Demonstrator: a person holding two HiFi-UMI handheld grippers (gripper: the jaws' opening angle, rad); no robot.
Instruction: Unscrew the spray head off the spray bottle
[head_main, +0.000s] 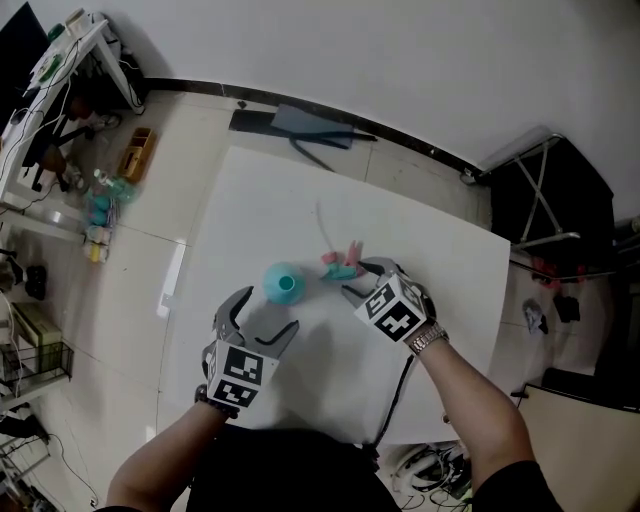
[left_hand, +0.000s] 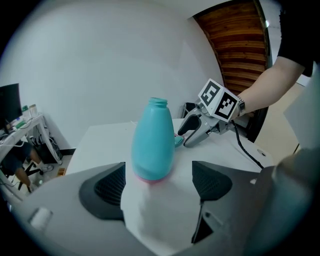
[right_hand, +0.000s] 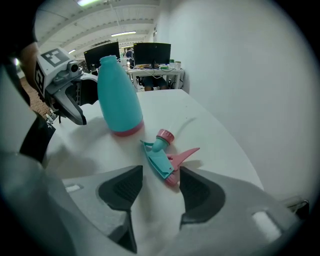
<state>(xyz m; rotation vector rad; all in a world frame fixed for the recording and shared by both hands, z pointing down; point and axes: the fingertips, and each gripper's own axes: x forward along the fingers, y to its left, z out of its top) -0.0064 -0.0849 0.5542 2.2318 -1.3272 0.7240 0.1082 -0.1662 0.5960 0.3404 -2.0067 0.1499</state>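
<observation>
No legible text or labels.

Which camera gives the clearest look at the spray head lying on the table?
The right gripper view: the spray head lies close and large, collar and trigger plain. The head view shows it small; the left gripper view only a sliver behind the bottle.

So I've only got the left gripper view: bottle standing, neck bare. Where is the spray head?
Observer: The spray head lies on its side on the table, beside the bottle.
Operator: Is the right tool holding it?
Observer: No; the right tool has its jaws apart around the head's near end, not clamped.
Operator: And the dip tube?
Observer: The dip tube shows in the head view, a thin line running across the table from the head.
</observation>
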